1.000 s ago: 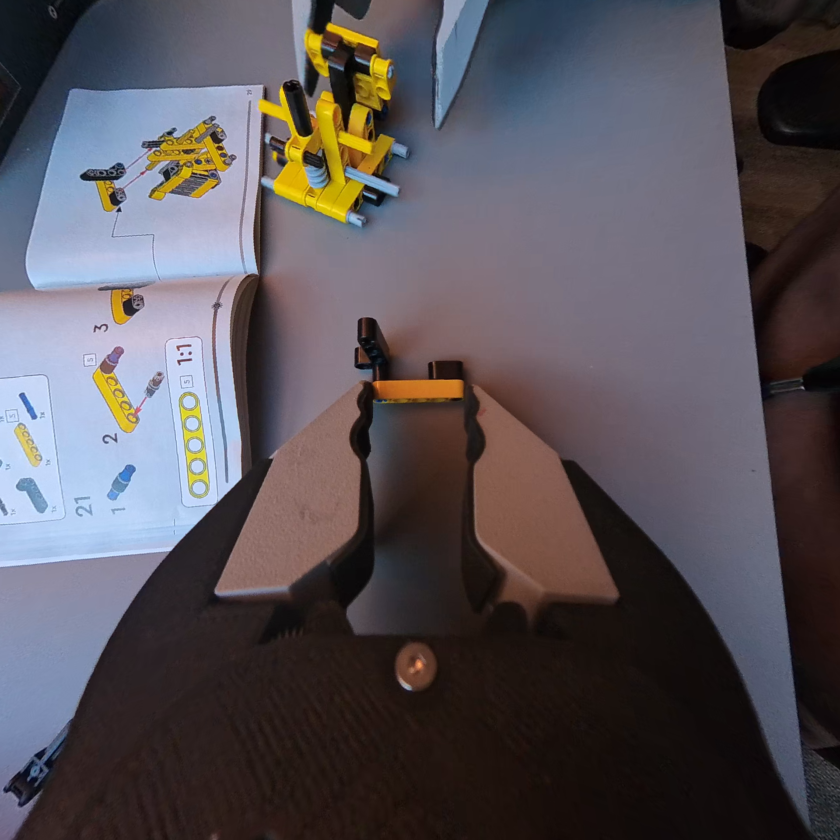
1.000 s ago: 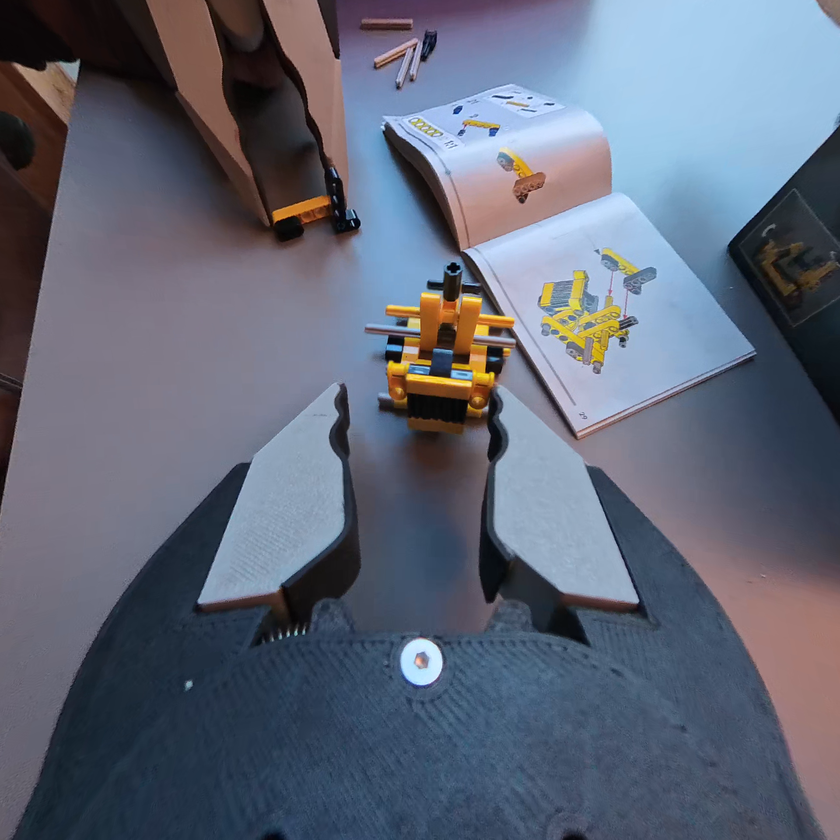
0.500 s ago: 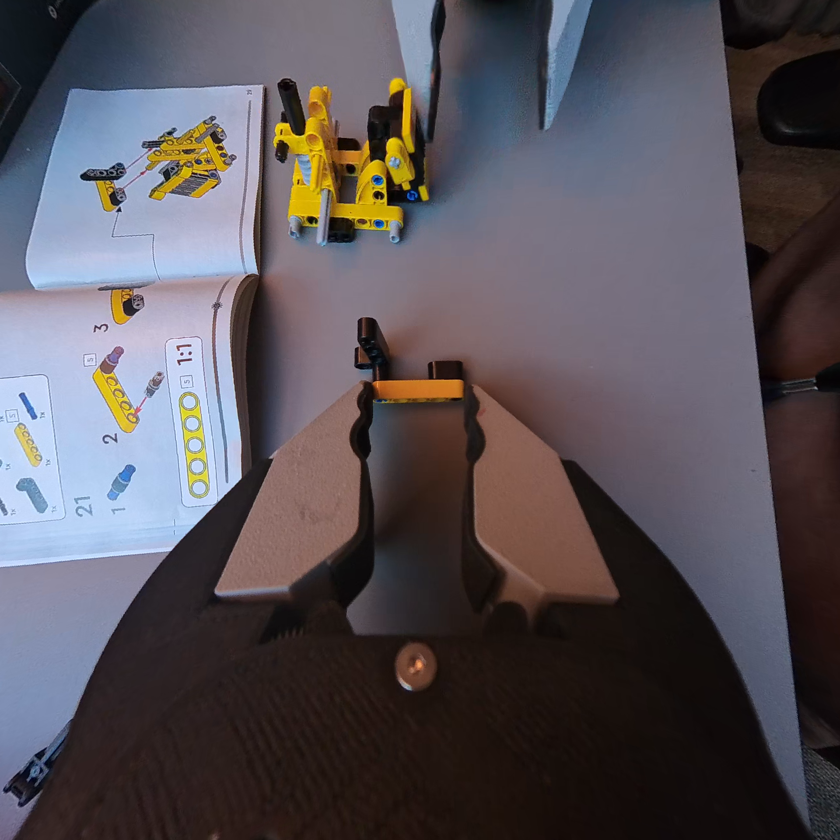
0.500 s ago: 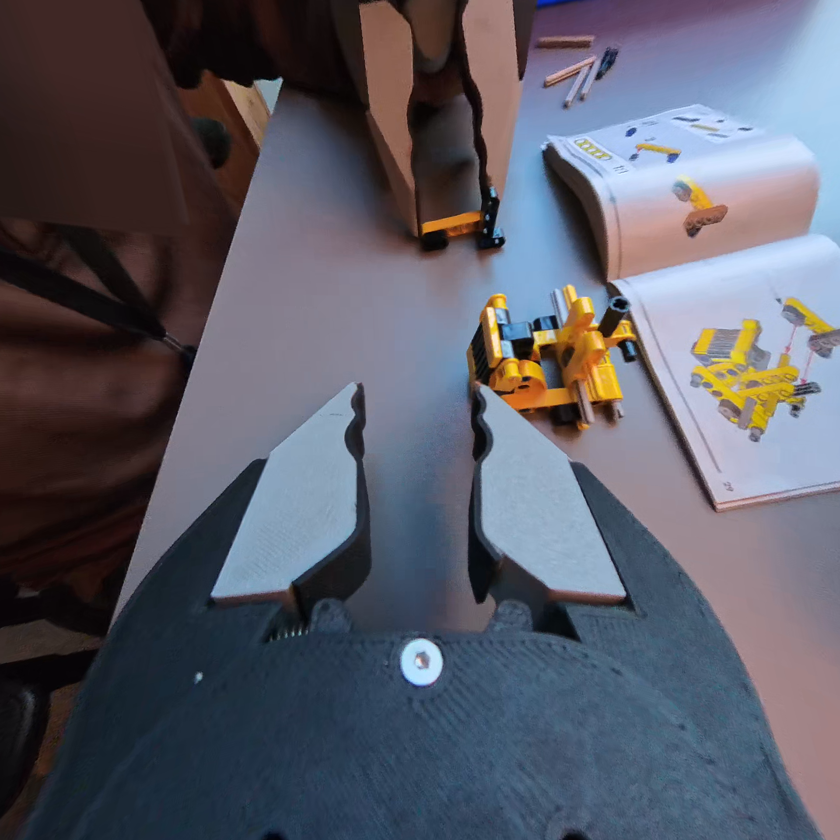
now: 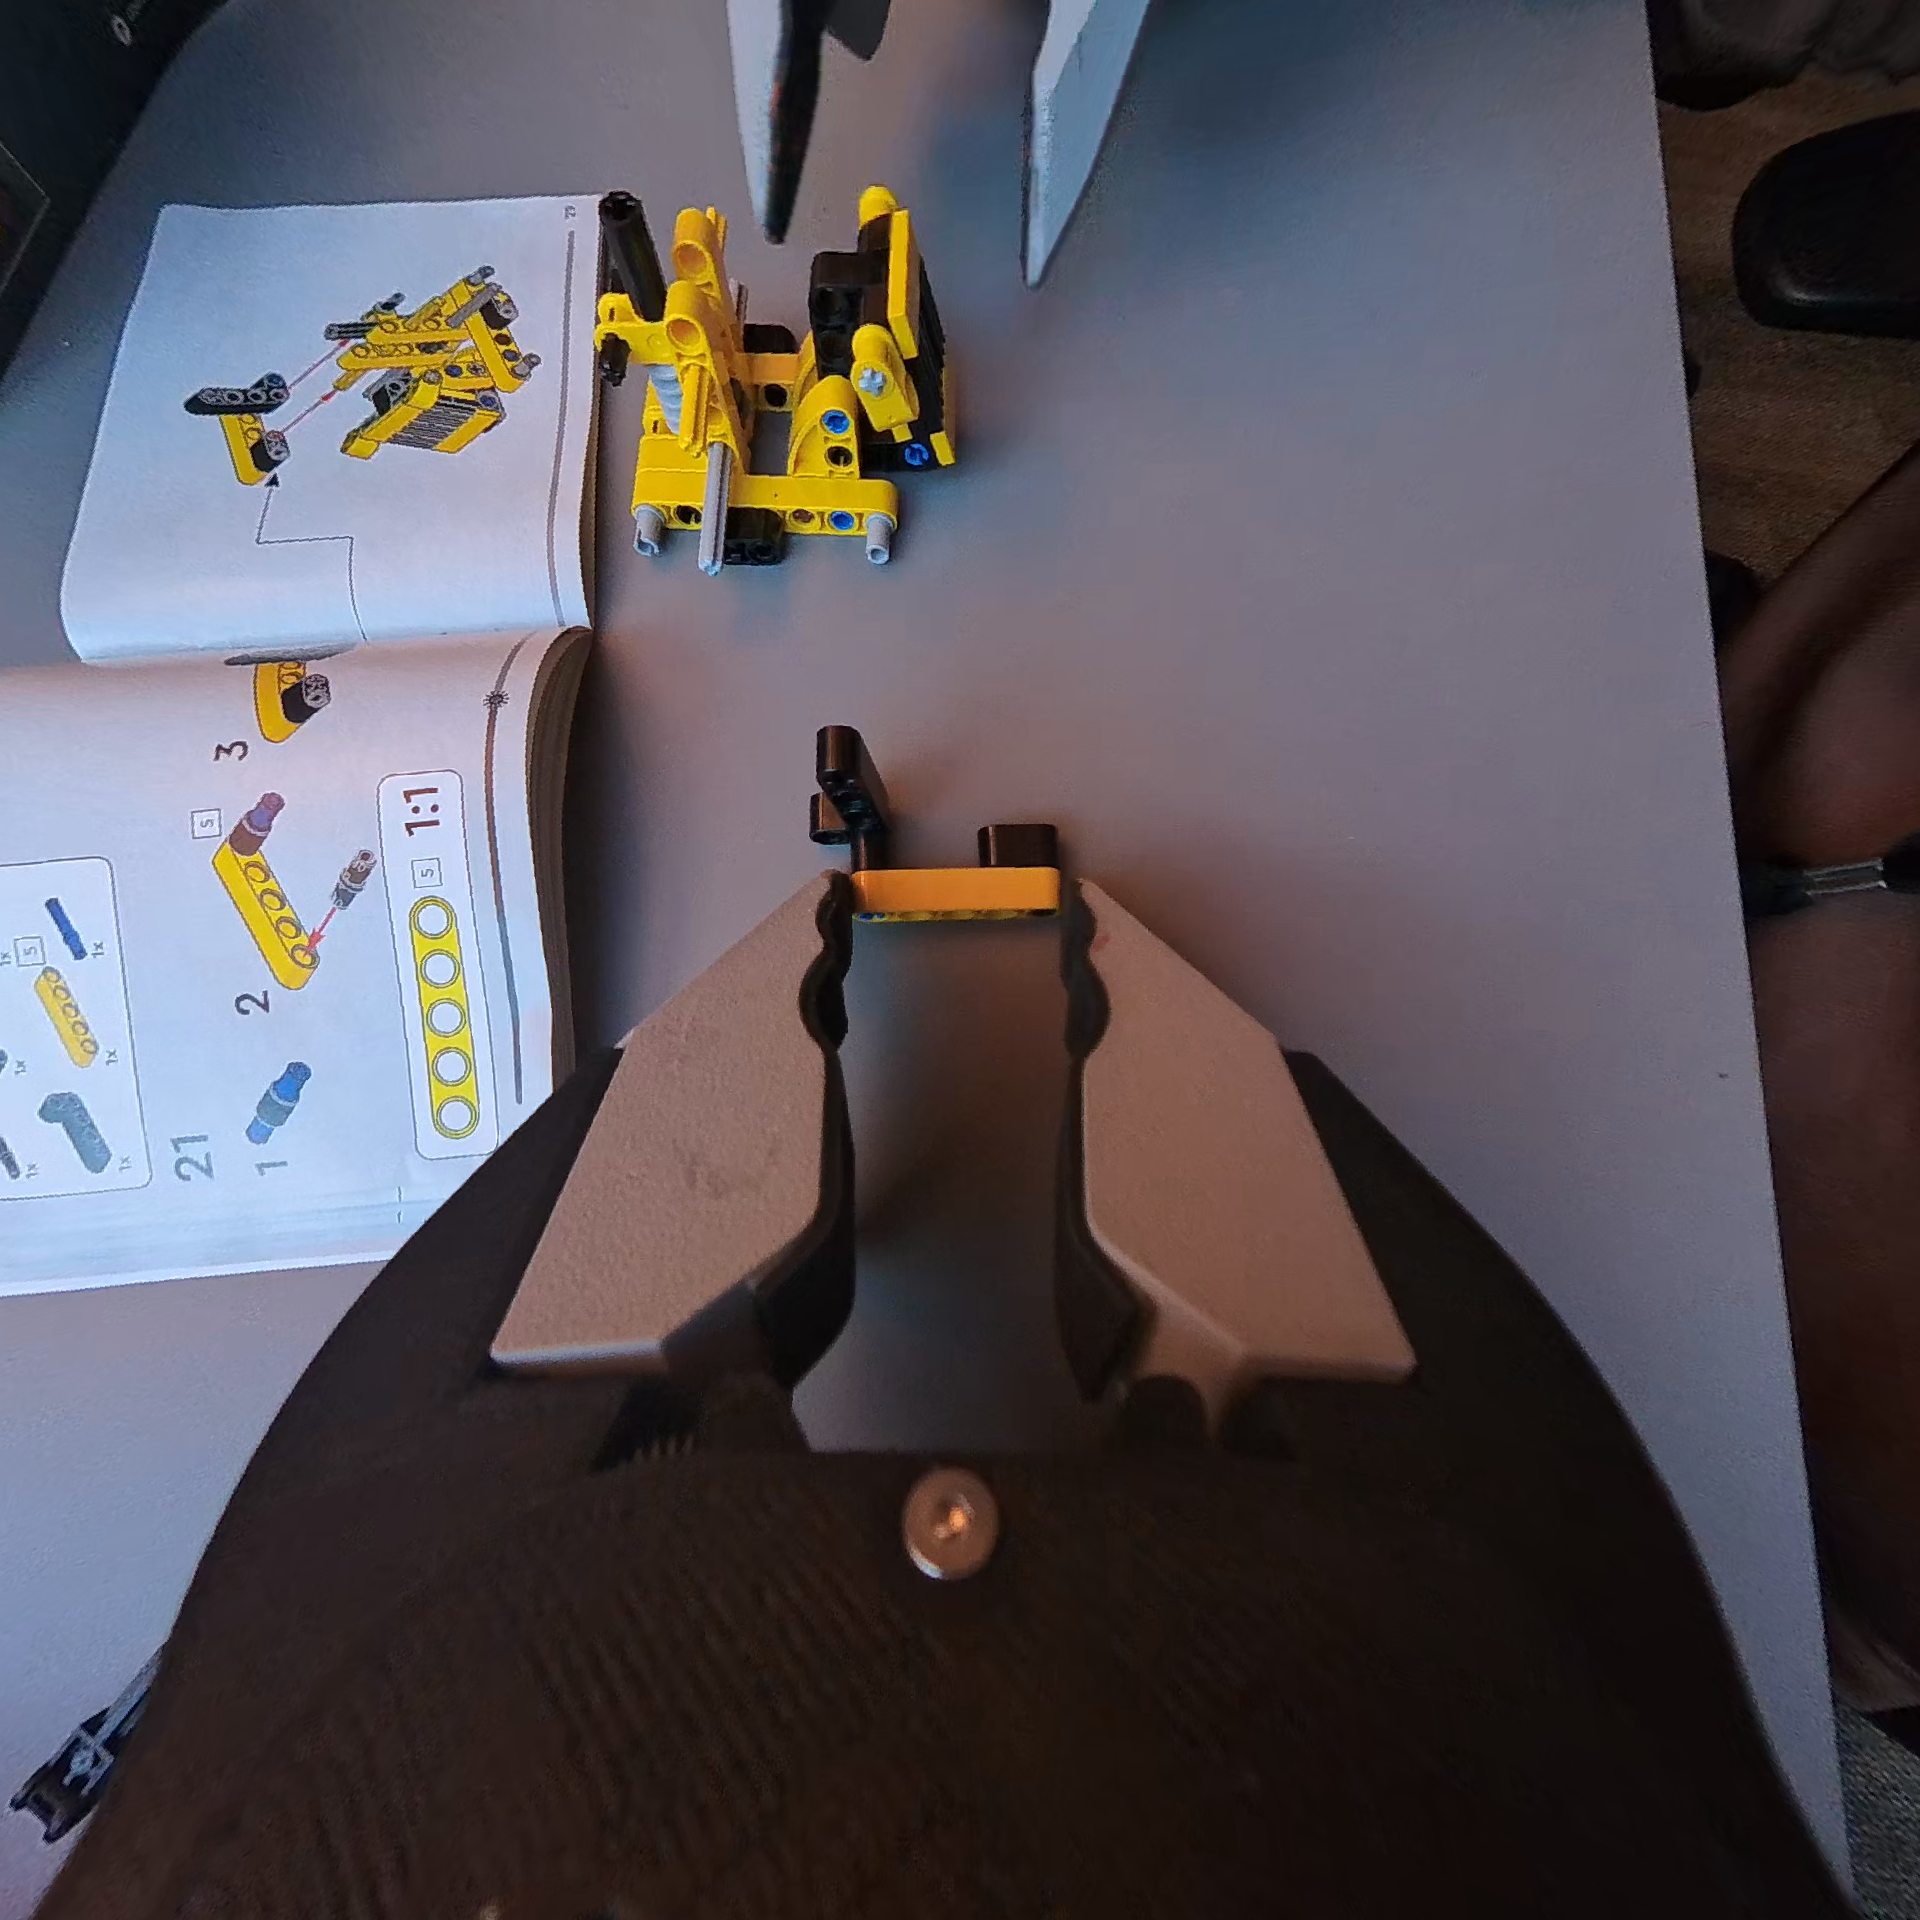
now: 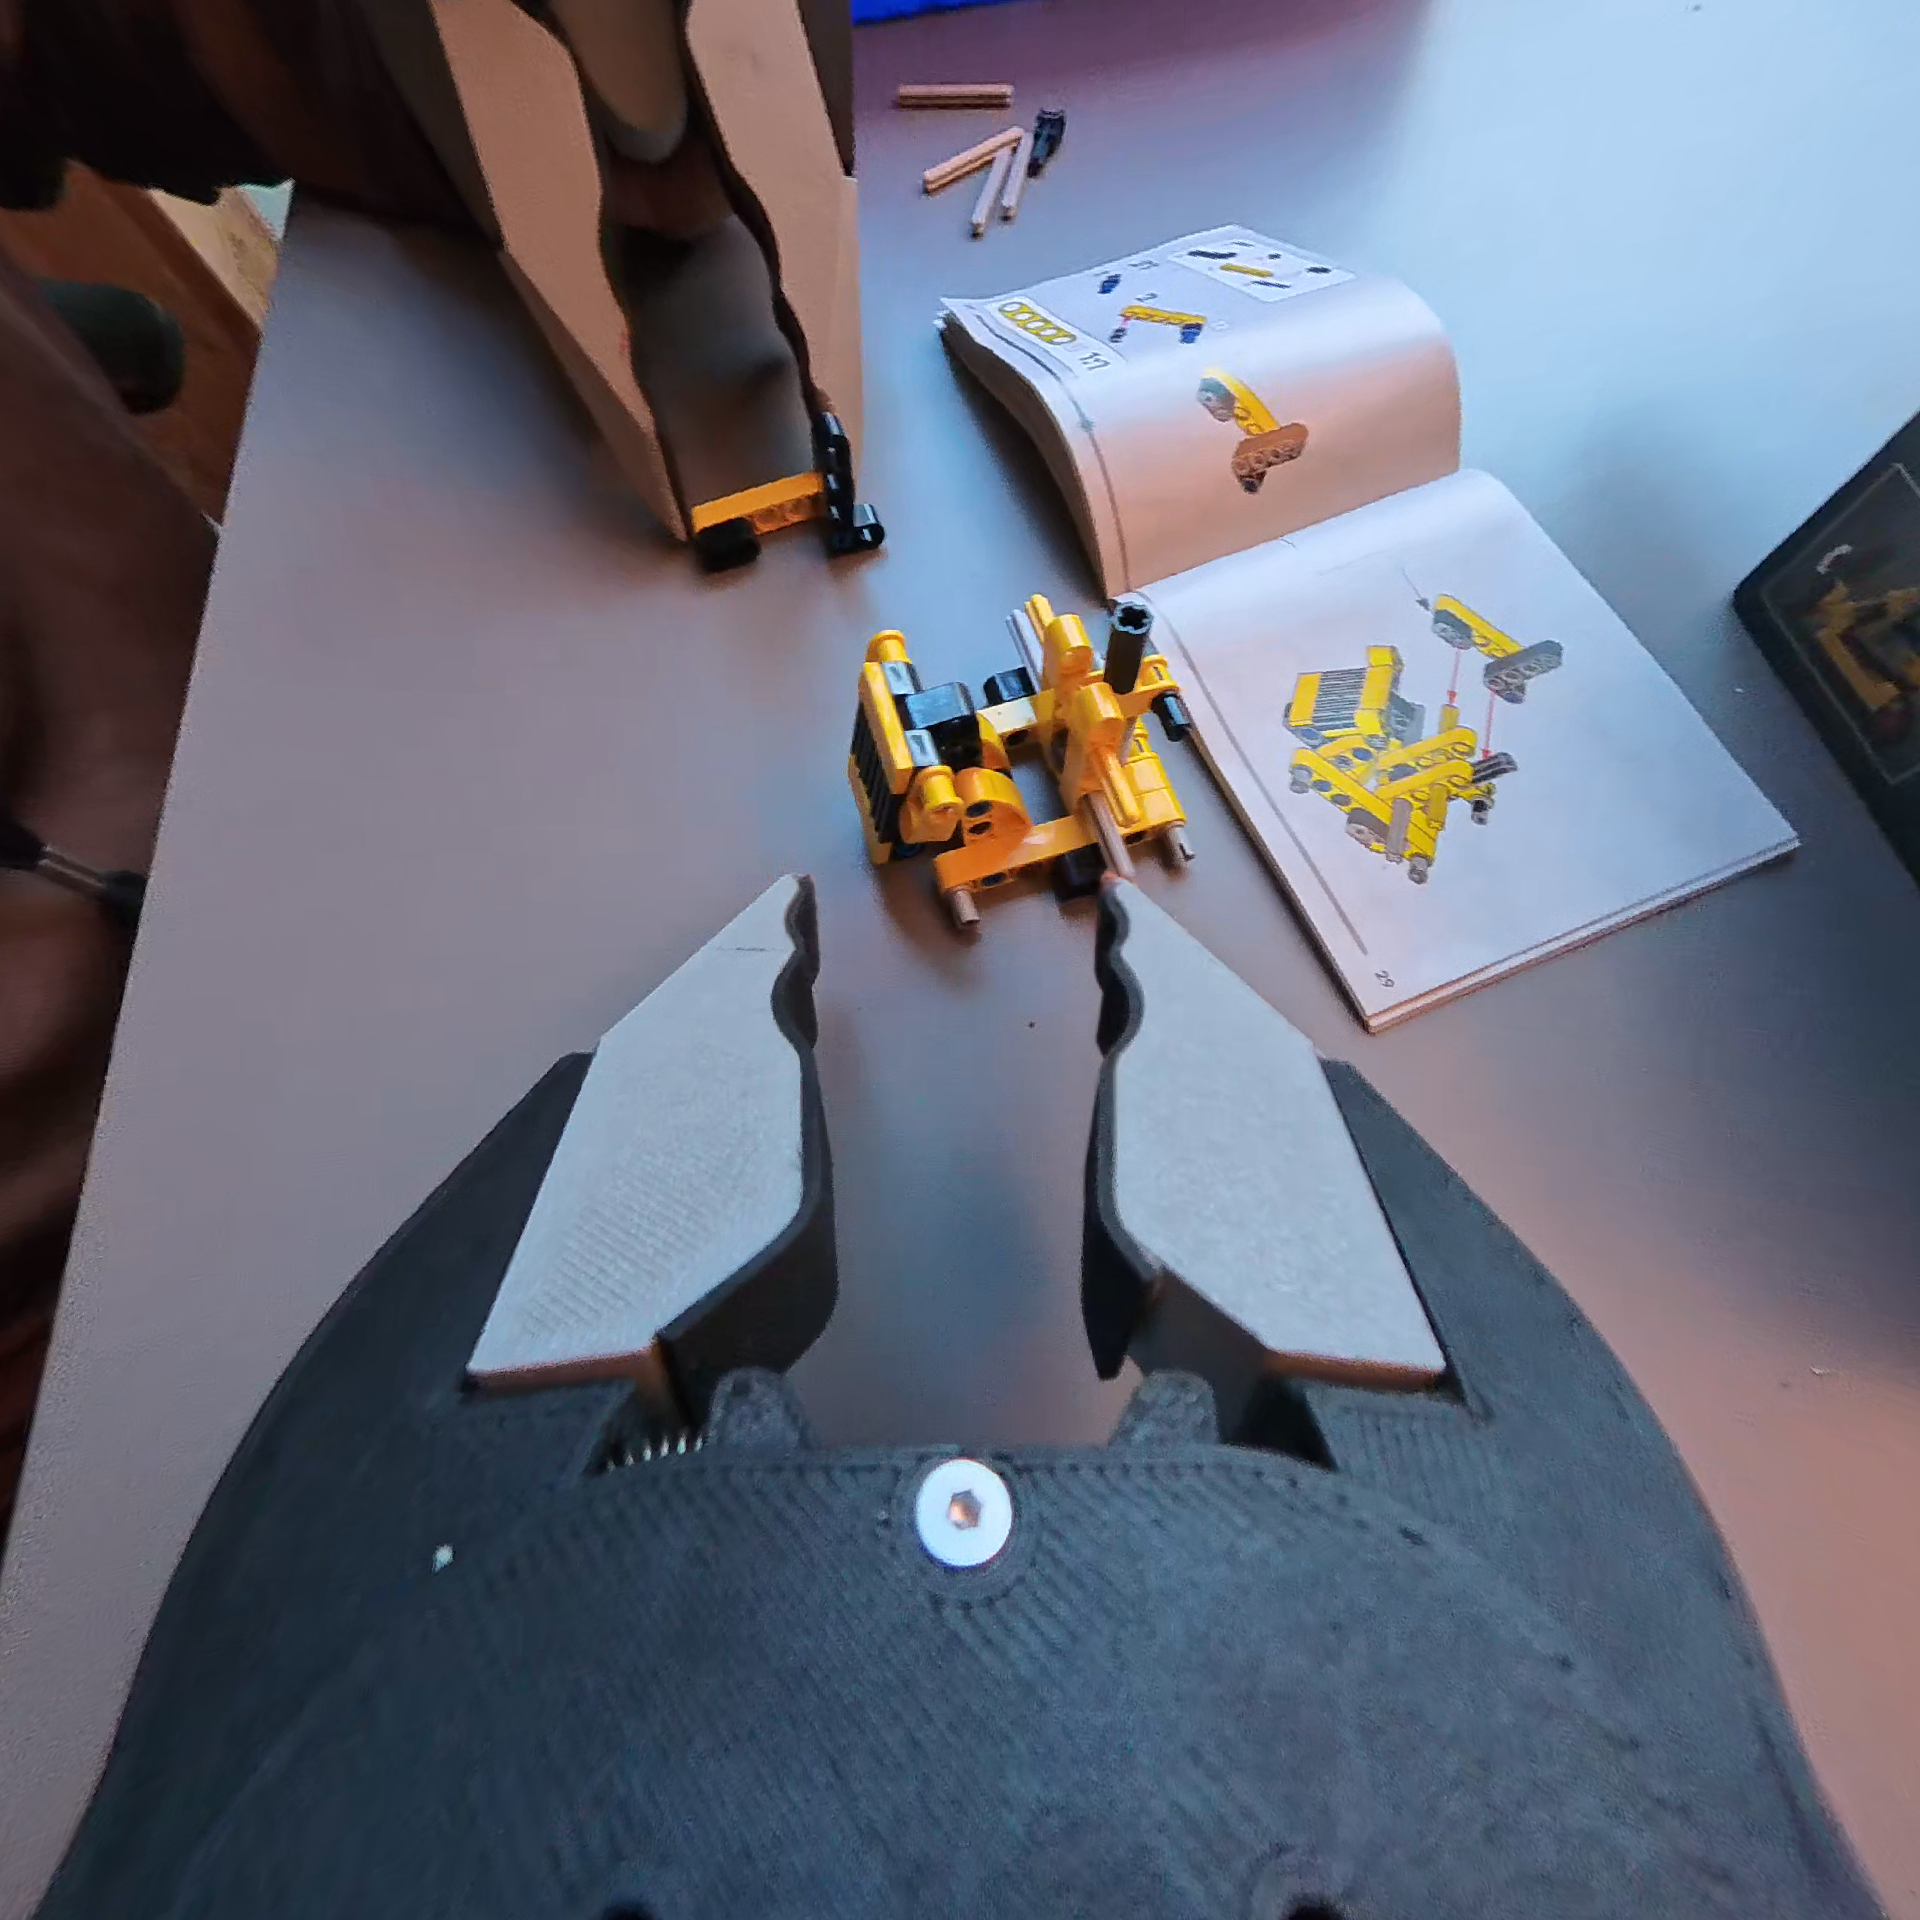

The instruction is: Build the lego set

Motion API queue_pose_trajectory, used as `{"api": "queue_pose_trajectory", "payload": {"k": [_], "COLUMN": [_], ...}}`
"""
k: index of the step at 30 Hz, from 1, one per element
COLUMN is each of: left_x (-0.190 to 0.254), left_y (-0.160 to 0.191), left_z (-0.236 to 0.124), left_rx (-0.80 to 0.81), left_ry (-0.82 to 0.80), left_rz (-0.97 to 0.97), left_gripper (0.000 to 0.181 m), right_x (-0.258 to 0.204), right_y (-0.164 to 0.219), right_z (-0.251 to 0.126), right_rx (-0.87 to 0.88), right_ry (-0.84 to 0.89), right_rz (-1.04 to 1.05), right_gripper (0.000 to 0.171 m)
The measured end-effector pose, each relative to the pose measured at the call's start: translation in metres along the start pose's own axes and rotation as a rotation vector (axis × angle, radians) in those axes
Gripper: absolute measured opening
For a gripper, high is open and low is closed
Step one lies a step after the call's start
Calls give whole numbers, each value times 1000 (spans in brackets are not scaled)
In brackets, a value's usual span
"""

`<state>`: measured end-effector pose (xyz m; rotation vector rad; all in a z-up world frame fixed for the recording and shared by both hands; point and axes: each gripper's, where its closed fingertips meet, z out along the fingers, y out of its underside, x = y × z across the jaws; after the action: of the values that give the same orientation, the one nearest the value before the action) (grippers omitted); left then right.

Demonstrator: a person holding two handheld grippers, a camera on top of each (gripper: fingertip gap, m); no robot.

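My left gripper (image 5: 954,896) is shut on a short yellow beam (image 5: 954,889) with black connectors at both ends, held at the grey table; it also shows in the right wrist view (image 6: 764,507). The yellow-and-black lego vehicle model (image 5: 774,400) lies on the table beside the open instruction booklet (image 5: 301,623). In the right wrist view the model (image 6: 1013,753) sits just beyond my right gripper (image 6: 951,904), which is open and empty. The right gripper's fingers (image 5: 1070,135) show above the model in the left wrist view.
The booklet (image 6: 1351,623) lies right of the model. Several loose thin rods (image 6: 982,161) lie at the far table end. A dark box (image 6: 1849,644) sits at the right. A person's arm (image 5: 1829,935) is along the table edge. A small black part (image 5: 78,1756) lies lower left.
The model was turned round on the table from facing the right gripper to side-on. The right gripper swung away, then came back behind it. The left gripper stayed still, holding the beam.
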<state>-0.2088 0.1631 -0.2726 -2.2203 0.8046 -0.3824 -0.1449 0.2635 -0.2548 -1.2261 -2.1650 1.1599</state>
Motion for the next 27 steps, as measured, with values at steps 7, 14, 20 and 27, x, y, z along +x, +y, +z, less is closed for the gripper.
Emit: {"api": "queue_pose_trajectory", "payload": {"k": [7, 14, 20, 27], "left_x": [0, -1, -1, -2], "left_y": [0, -1, -1, -1], "left_z": [0, 1, 1, 1], "left_rx": [0, 0, 1, 1], "left_ry": [-1, -2, -3, -3], "left_rz": [-1, -1, -4, -9], "left_gripper": [38, 38, 38, 38], "right_x": [11, 1, 3, -21], "right_y": [1, 2, -1, 9], "right_z": [7, 21, 29, 20], "right_rx": [-22, -77, -96, -128], "right_ry": [40, -2, -36, -102], "right_rz": [62, 47, 39, -57], "right_gripper": [67, 72, 75, 57]}}
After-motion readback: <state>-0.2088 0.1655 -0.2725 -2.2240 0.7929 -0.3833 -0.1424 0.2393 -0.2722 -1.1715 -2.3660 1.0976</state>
